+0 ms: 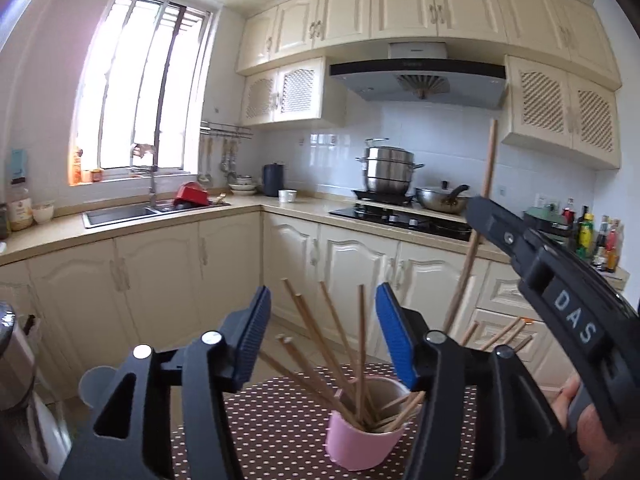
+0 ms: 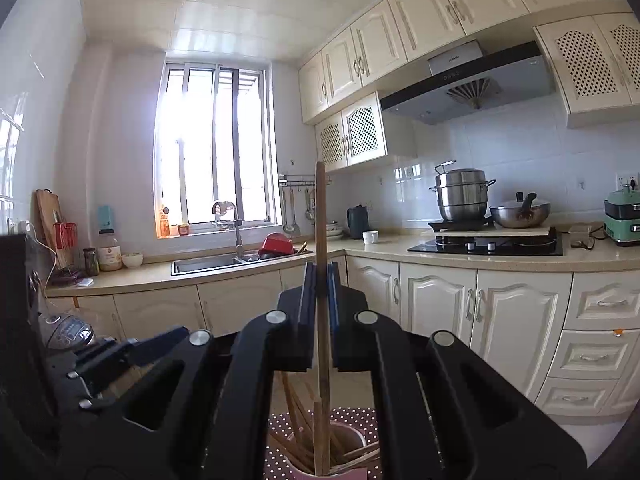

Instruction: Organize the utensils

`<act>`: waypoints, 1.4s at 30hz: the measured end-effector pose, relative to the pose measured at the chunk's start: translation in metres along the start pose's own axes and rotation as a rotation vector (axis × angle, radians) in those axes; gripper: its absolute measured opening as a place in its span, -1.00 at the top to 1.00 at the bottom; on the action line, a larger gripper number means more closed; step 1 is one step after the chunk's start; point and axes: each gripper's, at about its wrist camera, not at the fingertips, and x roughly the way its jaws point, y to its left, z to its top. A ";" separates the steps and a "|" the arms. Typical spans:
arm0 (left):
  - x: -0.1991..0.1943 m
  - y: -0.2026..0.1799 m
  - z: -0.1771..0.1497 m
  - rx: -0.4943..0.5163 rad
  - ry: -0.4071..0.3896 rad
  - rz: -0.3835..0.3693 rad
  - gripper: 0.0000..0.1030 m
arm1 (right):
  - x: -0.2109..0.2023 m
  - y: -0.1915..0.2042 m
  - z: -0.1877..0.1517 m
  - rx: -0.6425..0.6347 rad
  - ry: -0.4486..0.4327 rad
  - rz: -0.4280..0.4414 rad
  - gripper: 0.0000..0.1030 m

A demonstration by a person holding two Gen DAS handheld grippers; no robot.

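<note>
Right tool (image 2: 319, 280) grips chopstick (image 2: 321, 320) upright above pink cup (image 1: 362, 440)

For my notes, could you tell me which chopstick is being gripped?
The tall upright chopstick, clamped by the right gripper; the others lean loose in the pink cup.

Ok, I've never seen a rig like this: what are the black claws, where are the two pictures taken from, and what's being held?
A person holds a hand-held two-finger gripper in each hand, with a camera on each looking along the fingers. The left camera shows the left gripper open above a pink cup of chopsticks on a dotted tablecloth, and the right gripper beside it. The right camera shows the right gripper shut on one long wooden stick, upright, its lower end in the cup.
</note>
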 end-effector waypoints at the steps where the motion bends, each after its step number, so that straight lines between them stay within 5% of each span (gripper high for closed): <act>1: -0.002 0.002 0.000 0.004 0.002 0.025 -0.15 | 0.000 0.001 -0.002 -0.002 0.006 0.002 0.88; 31: -0.047 0.033 -0.004 0.015 -0.004 0.079 -0.25 | -0.009 0.010 -0.075 -0.065 0.188 -0.043 0.88; 42: -0.067 0.037 0.000 0.025 -0.021 0.086 -0.31 | -0.018 0.010 -0.067 -0.040 0.181 -0.051 0.87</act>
